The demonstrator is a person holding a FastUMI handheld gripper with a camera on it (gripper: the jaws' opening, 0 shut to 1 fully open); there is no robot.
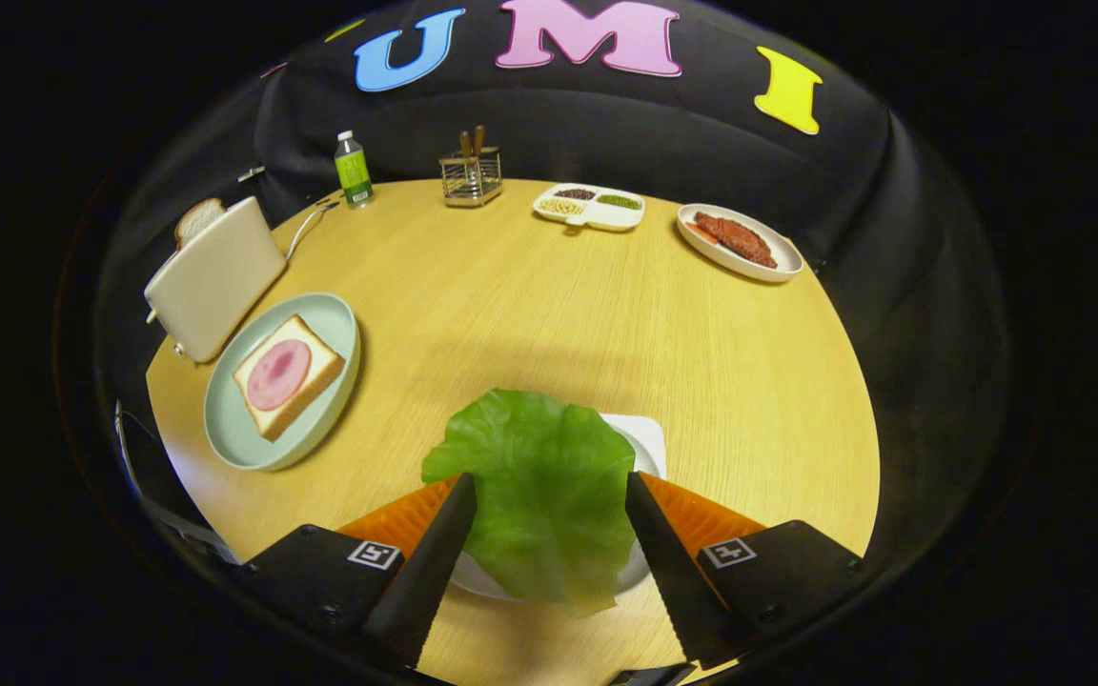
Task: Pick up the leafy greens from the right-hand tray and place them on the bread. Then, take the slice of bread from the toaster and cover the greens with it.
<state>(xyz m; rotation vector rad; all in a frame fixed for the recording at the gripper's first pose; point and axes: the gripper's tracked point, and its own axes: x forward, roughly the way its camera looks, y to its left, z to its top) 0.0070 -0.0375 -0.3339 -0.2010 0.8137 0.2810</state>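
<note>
A round wooden table in a black-cloth booth spreads out under my tongs. Nearest to me, my gripper stands wide open, its two fingers on either side of a green lettuce leaf; their tips sit at the leaf's edges, but I cannot tell whether either one actually presses on it. The leaf covers most of a white tray, which peeks out on its right and far side. To my left, further on, a pale green plate carries a slice of bread topped with a round pink slice of ham. Just beyond that plate stands a cream toaster with a slice of toast sticking up from its slot. At the far edge, from left to right, I see a green-labelled bottle, a wire utensil holder, a white divided dish of grains, and a white oval plate of reddish-brown meat.
</note>
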